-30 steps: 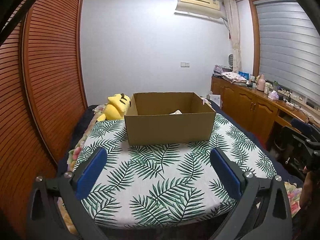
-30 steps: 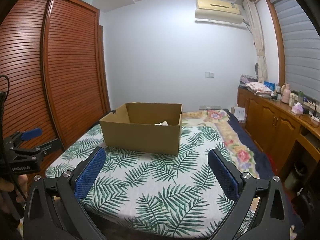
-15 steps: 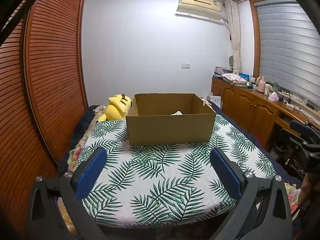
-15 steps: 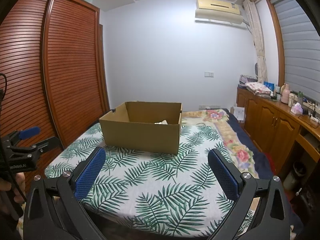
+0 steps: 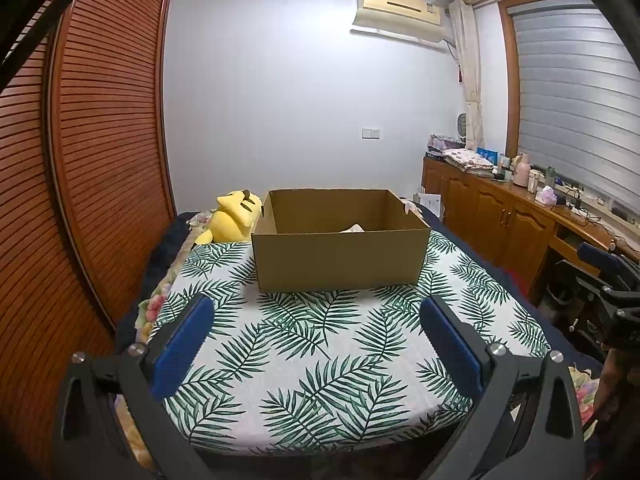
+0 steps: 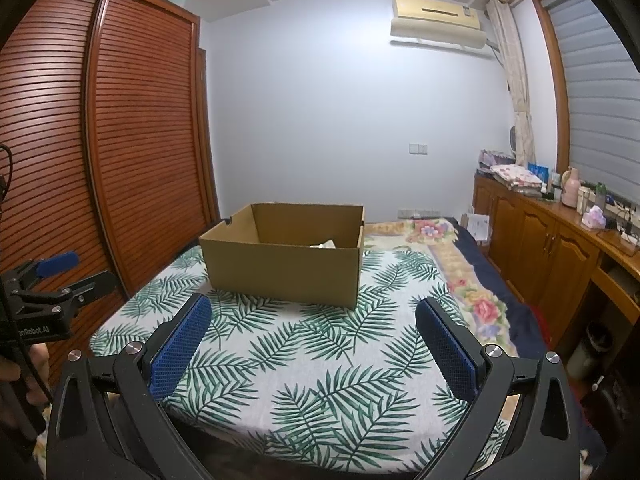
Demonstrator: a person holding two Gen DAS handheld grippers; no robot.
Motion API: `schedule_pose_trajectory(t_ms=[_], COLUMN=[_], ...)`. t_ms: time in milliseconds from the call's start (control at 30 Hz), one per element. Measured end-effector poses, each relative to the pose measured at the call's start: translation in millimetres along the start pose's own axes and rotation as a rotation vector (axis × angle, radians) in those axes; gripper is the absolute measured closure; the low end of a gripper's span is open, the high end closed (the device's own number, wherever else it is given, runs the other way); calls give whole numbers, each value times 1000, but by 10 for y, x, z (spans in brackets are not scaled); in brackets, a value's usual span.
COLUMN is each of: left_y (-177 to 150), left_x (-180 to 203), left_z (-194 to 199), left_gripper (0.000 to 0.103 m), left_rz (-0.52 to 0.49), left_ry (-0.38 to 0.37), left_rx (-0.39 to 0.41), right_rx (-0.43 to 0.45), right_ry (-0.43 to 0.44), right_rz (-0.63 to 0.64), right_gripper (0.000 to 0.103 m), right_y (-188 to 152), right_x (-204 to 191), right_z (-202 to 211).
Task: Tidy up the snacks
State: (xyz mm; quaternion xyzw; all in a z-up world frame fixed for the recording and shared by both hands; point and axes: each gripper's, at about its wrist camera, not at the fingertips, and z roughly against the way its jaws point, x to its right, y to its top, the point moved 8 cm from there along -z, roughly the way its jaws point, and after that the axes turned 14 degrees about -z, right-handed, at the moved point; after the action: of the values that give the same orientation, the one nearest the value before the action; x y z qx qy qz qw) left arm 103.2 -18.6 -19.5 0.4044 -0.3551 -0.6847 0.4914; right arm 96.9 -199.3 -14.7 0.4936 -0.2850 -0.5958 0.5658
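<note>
I had both grippers hanging over the near edge of the bed. The left gripper (image 5: 316, 312) stood wide open with nothing between its blue pads (image 5: 182, 346), and the right gripper (image 6: 314, 312) was spread just as wide and just as empty. At twelve o'clock from the left gripper sat the open cardboard box (image 5: 340, 258) on the palm-leaf sheet (image 5: 320, 360), its long axis running across my view from nine to three o'clock, one long wall square to me and the mouth facing up. From the right wrist the same box (image 6: 284, 272) lay at about eleven o'clock, turned so that a corner came toward me. Inside it, low against the far right part of the floor, I could see a pale crumpled wrapper (image 5: 354, 229); what snack it was I could not tell. A yellow plush toy (image 5: 236, 216) lay just beside the box at its left rear corner, around ten o'clock. In the right wrist view the left gripper appeared at nine o'clock with a hand (image 6: 16, 376) under it.
</note>
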Motion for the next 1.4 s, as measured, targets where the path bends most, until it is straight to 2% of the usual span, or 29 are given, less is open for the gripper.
schedule_pose_trajectory(t_ms=[1400], left_y=[6], left_x=[10], left_z=[30], left_gripper=[0], left_rz=[2], left_ry=[1], left_rx=[2], right_rx=[-2], right_ry=[1], right_rz=[0], right_gripper=[0], right_y=[-18], right_x=[20], right_z=[0])
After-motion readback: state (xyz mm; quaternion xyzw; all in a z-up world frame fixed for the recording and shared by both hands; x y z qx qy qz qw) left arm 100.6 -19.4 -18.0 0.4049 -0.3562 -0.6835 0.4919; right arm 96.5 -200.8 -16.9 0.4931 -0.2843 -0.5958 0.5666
